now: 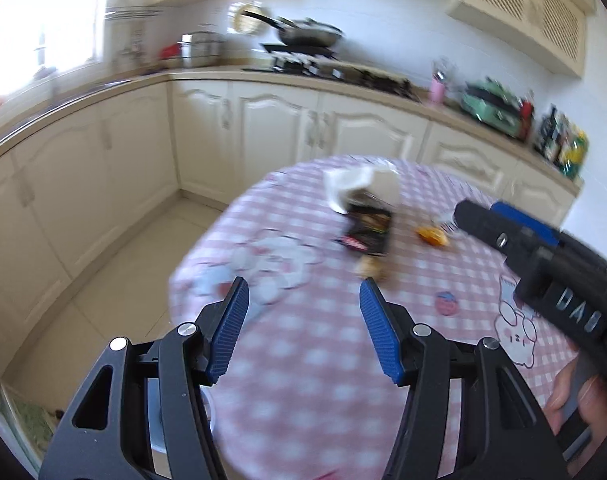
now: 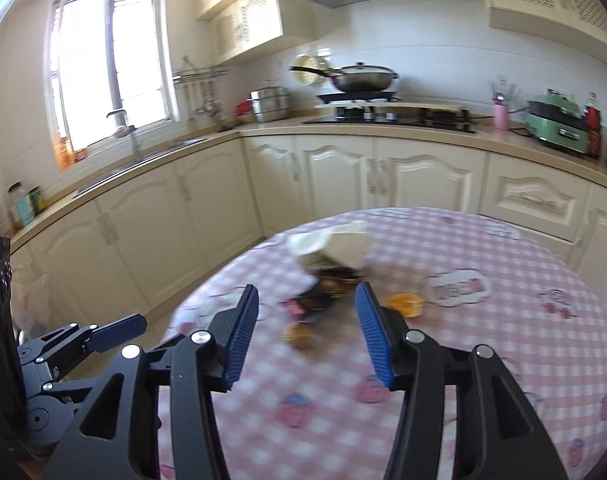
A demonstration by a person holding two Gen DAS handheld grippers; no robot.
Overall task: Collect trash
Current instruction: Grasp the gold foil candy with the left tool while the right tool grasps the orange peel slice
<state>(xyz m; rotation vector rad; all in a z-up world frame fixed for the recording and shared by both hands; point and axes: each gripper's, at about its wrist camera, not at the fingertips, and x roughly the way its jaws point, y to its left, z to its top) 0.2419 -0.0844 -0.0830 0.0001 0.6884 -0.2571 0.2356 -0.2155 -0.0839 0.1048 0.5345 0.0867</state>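
Right wrist: pink checked table (image 2: 483, 344), kitchen.

Both claws are held out level in front of the person, side by side. The left claw (image 1: 303, 292) has its blue pads spread wide, nothing between them. The right claw (image 2: 306, 300) is spread just as wide and empty, gripped by a bare hand (image 1: 571, 396).

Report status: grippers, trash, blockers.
Left gripper open, empty; right gripper open, empty. Trash untouched on table: white tissue, black wrapper, orange peels. Path looks unobstructed.
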